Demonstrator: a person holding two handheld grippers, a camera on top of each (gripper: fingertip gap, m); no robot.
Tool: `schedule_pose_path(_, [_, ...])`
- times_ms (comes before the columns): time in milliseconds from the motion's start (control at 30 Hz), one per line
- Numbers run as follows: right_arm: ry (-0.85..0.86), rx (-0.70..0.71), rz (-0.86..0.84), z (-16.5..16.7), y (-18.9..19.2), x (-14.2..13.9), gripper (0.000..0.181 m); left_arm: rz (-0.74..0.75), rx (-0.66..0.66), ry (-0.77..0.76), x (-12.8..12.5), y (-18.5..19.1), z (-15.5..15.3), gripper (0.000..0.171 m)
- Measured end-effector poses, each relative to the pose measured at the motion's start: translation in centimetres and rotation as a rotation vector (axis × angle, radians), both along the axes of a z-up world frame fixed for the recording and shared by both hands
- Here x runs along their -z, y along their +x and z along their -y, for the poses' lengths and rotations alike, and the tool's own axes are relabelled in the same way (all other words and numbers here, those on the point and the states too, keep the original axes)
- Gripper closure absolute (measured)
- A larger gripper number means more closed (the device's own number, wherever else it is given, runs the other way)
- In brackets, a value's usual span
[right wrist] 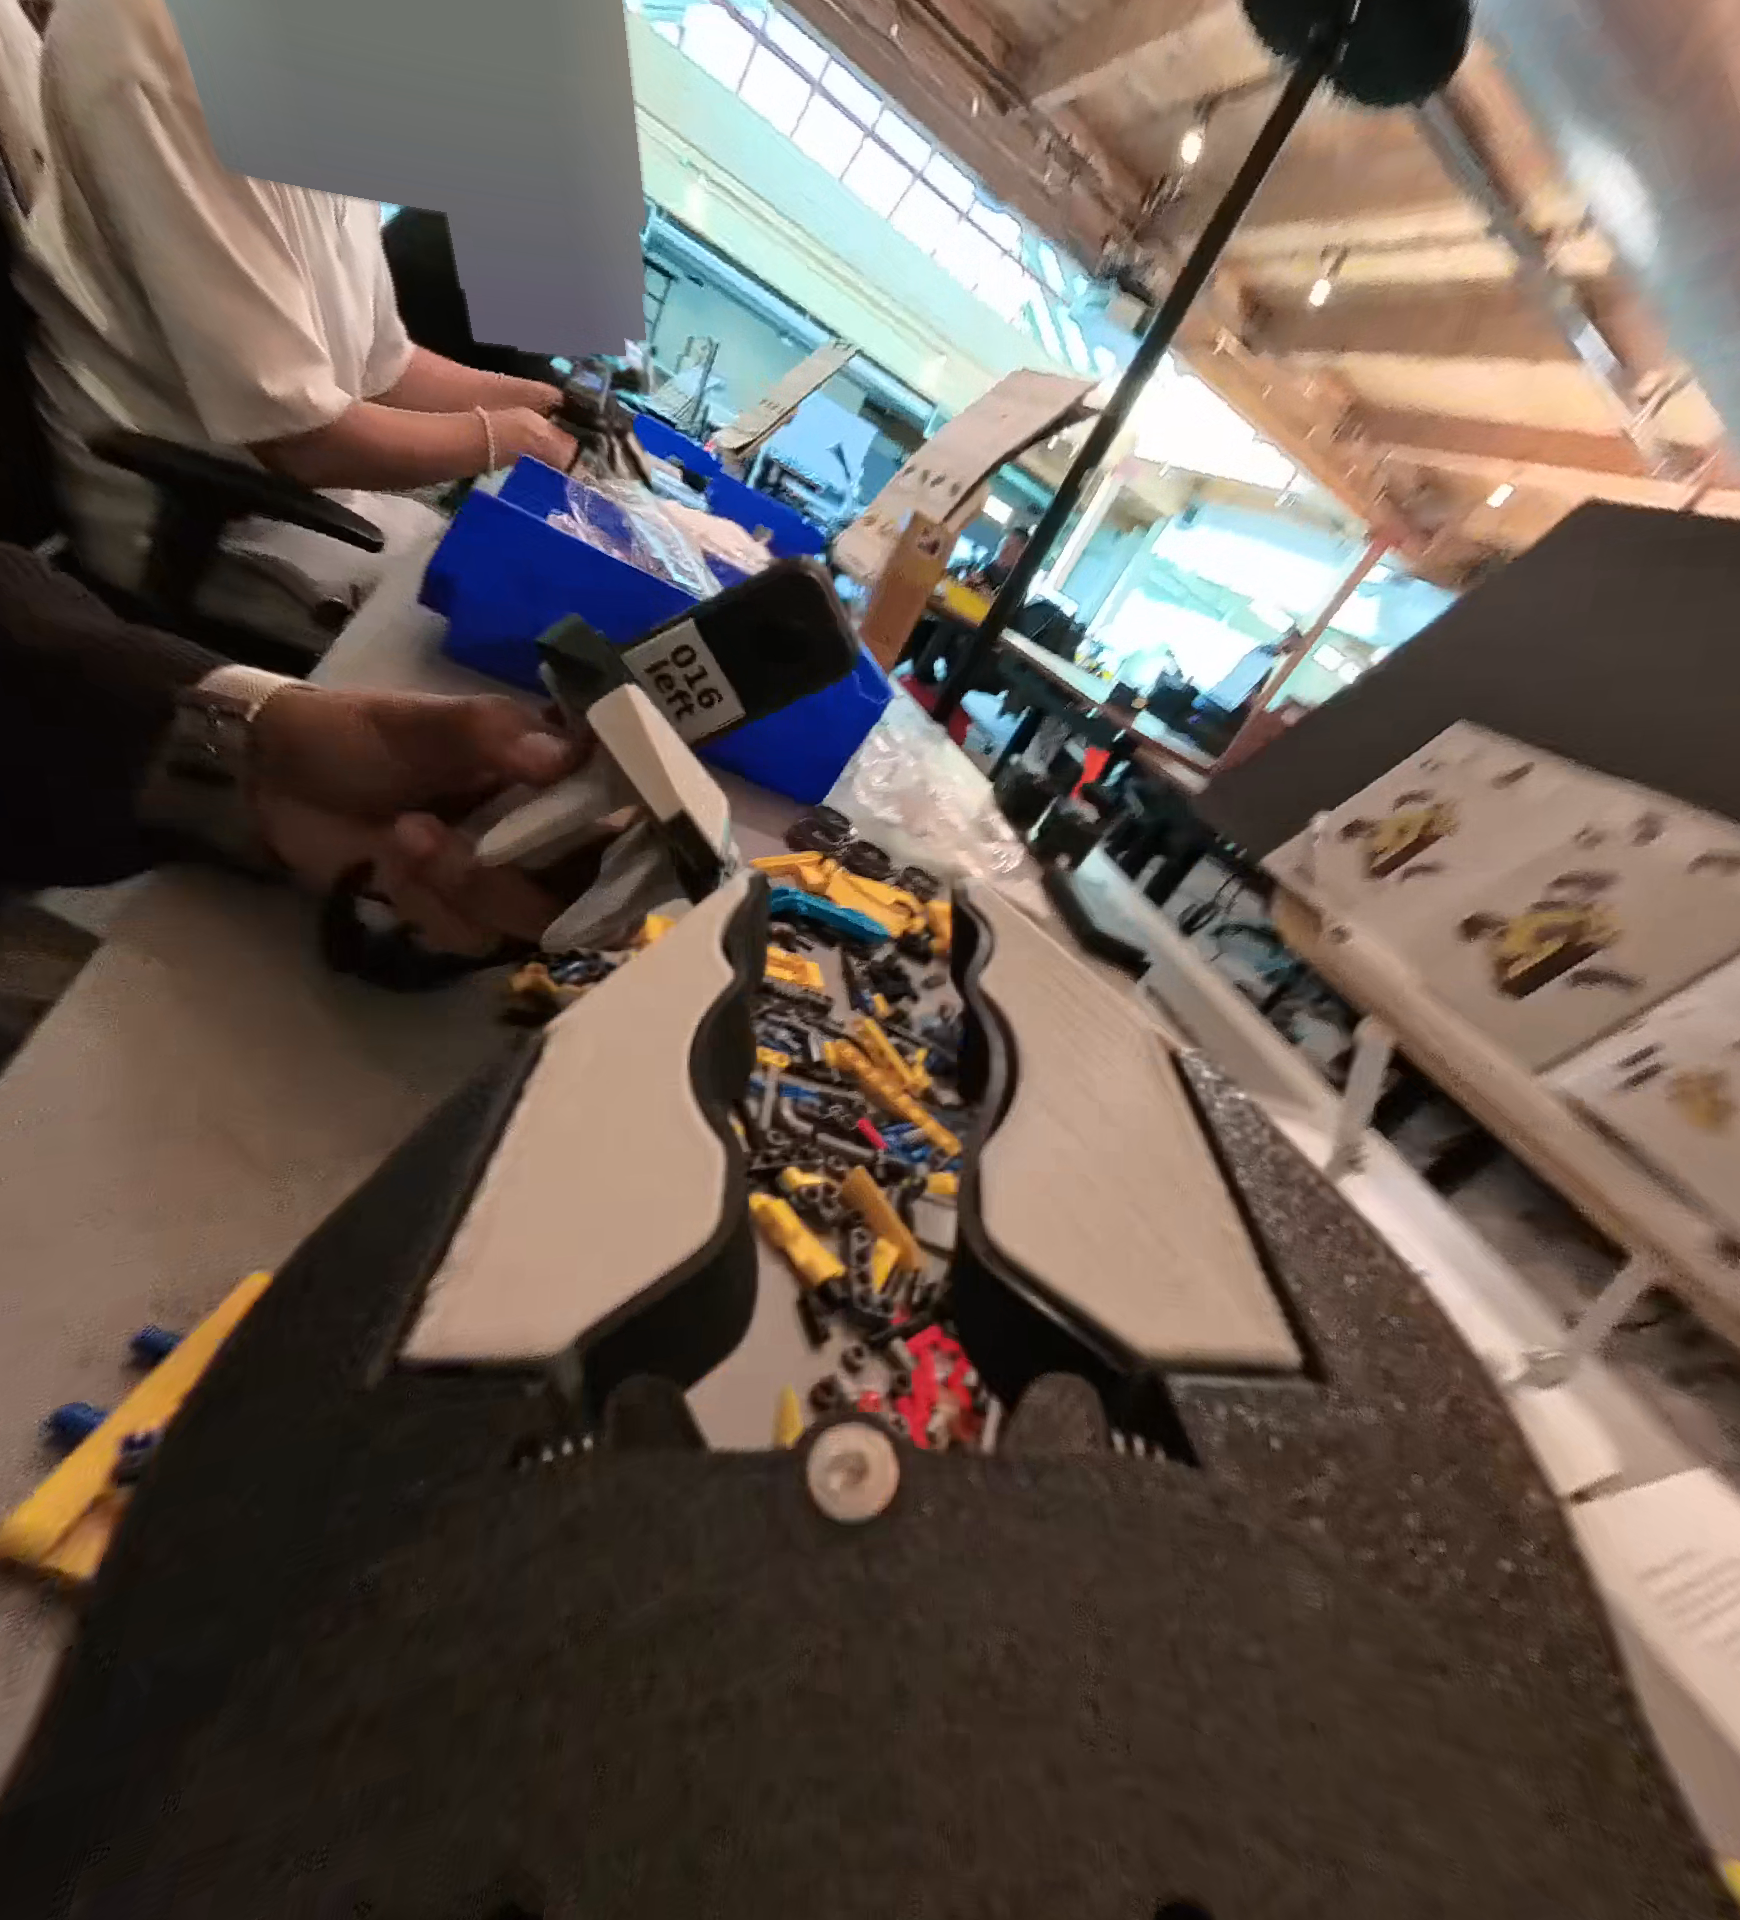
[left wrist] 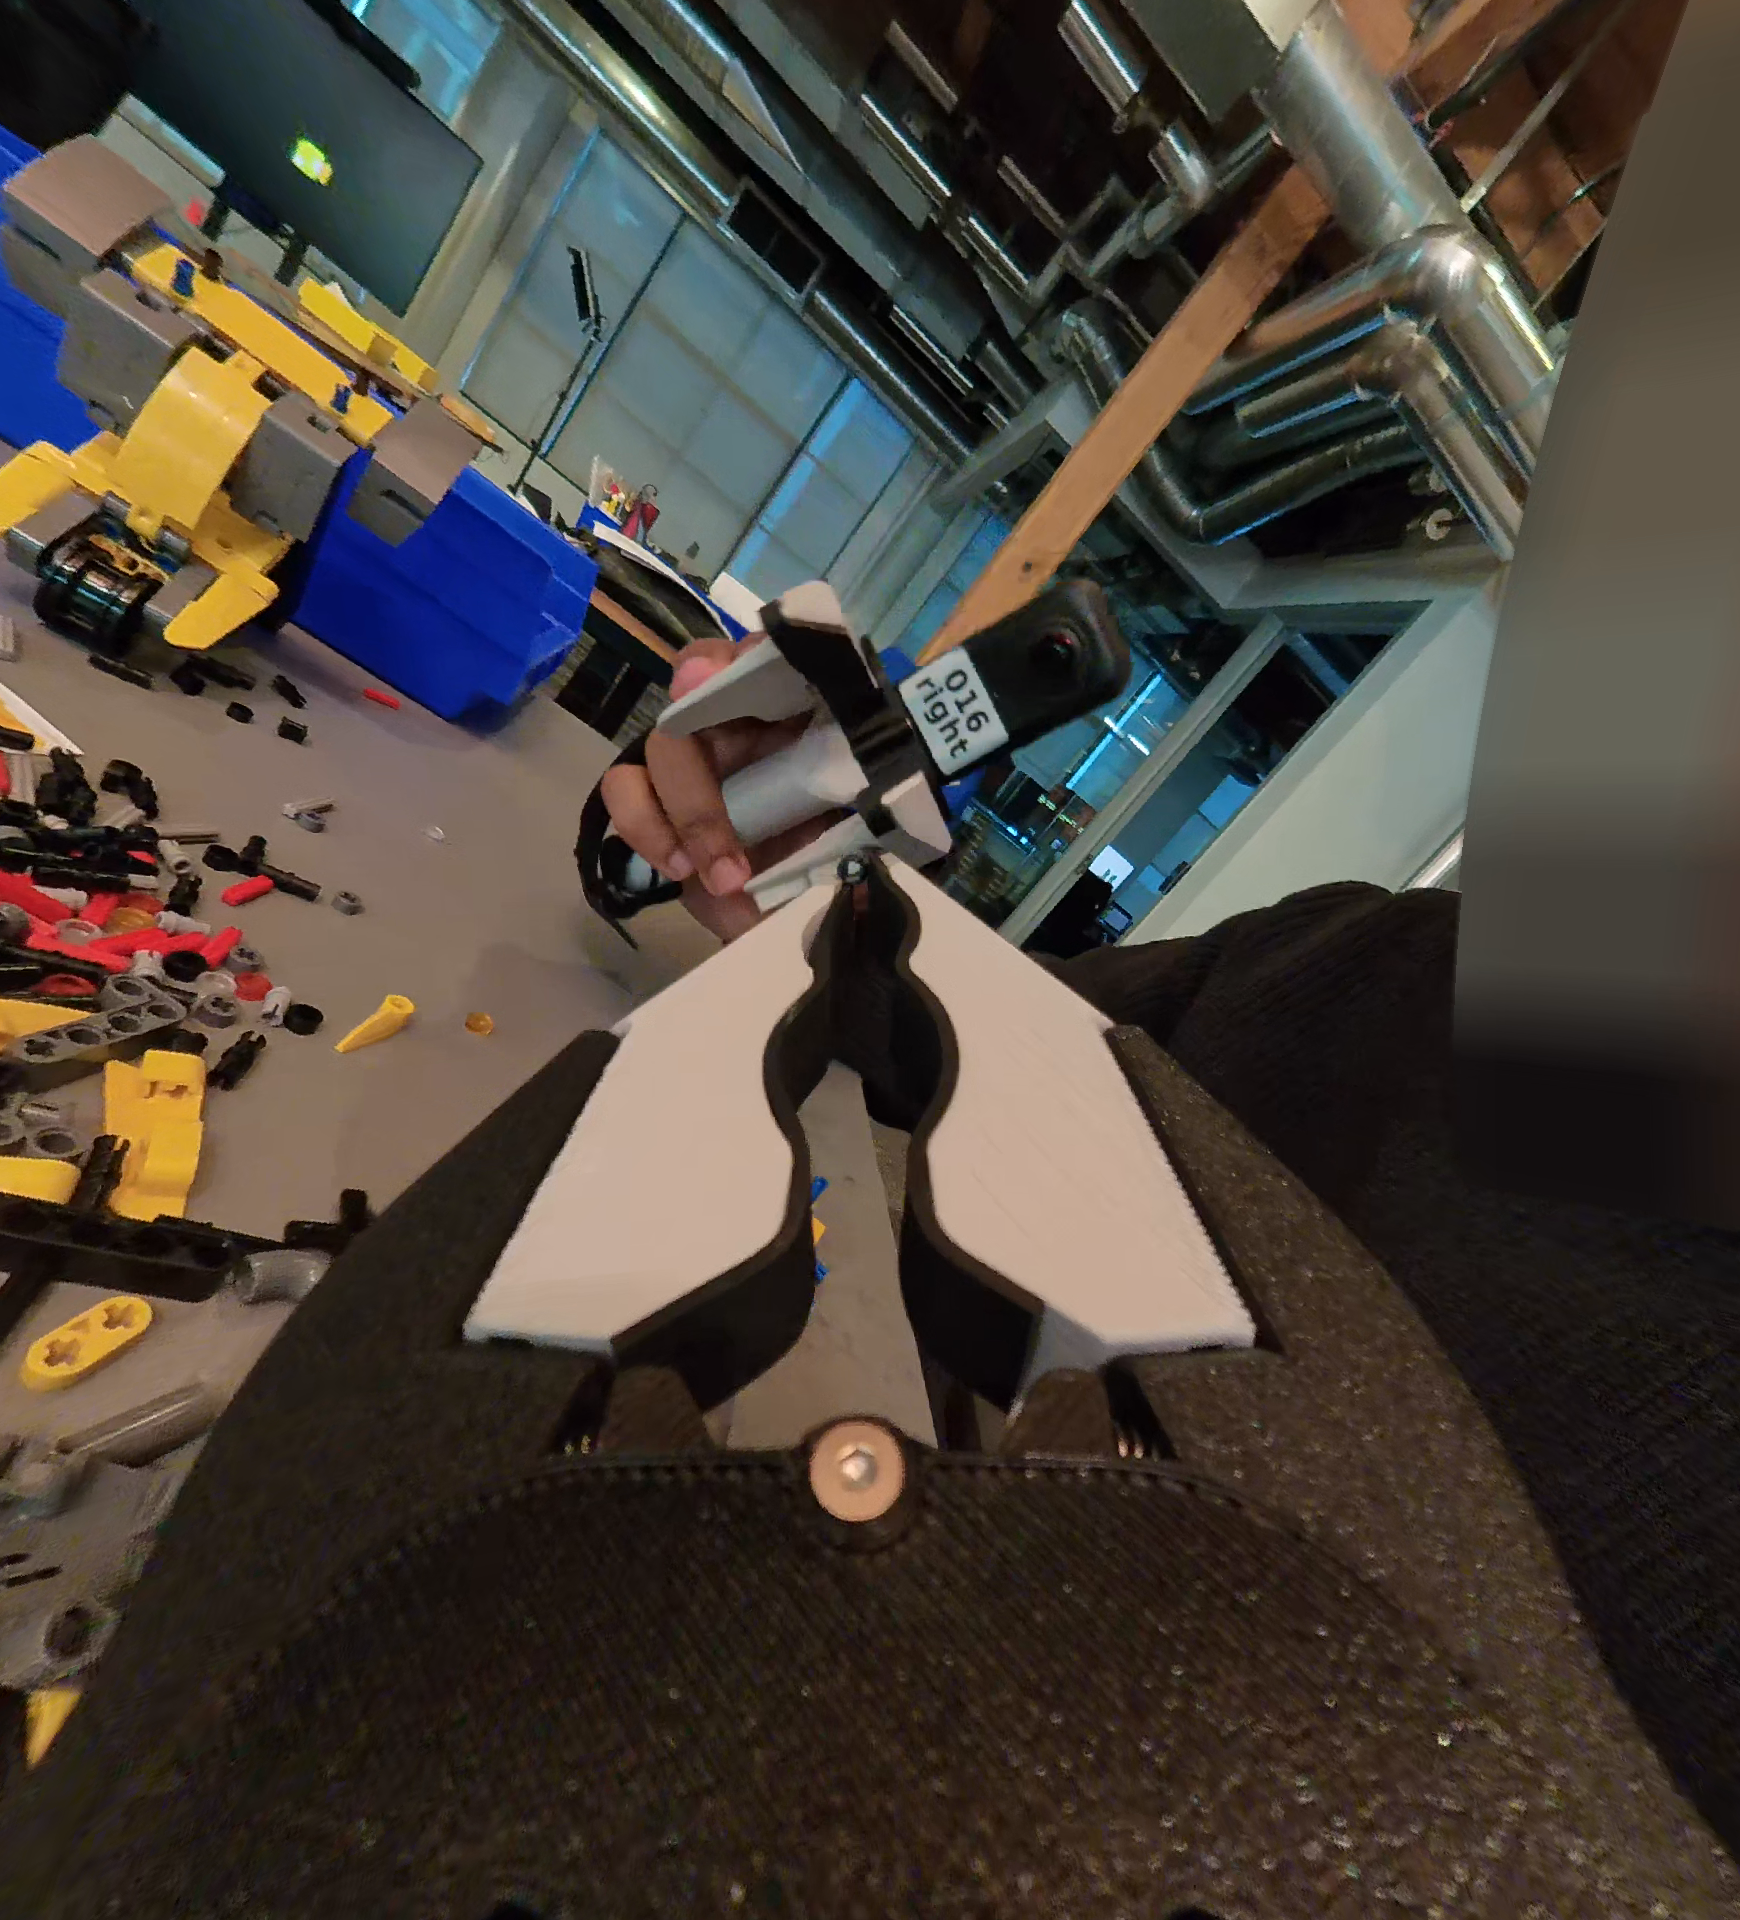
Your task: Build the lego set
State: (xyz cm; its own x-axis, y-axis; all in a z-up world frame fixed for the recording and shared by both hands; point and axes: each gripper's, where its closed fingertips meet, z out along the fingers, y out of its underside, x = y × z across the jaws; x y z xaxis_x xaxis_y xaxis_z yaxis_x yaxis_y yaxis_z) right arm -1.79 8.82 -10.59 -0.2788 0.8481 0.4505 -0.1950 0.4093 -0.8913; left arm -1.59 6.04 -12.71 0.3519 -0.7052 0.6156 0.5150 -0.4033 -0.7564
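White jaws, black speckled gripper (left wrist: 861,883) bodies

Grey table (right wrist: 170,1091), exposed ceiling ducts (left wrist: 1365,312), bright windows (right wrist: 845,135).

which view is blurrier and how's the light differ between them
Right wrist view: motion-smeared, the open booklet and ceiling streaked, windows blown out, warm daylight. Left wrist view: sharper, the loose parts pile and yellow model crisp, dimmer and cooler, with strong wide-angle bending of the ceiling pipes.

Grey table (left wrist: 492,790), scattered building-toy pieces (left wrist: 66,935), yellow model (left wrist: 191,447), blue bin (right wrist: 554,592)
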Motion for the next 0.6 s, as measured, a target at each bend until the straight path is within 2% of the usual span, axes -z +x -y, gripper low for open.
schedule_pose_path(233, [0.238, 0.076, -0.294, 2.0, 1.6, -1.0, 0.171, -0.005, 0.012, -0.002, 0.1, 0.2, 0.0, 0.17])
schedule_pose_path(367, [0.215, 0.038, -0.164, 2.6, 0.6, 1.0, 0.155, 0.0, 0.035, -0.004, 0.1, 0.5, 0.2, 0.17])
schedule_pose_path(600, [0.187, -0.012, -0.122, 3.0, 0.7, 1.7, 0.161, -0.01, 0.081, 0.0, 0.1, 1.4, 0.6, 0.17])
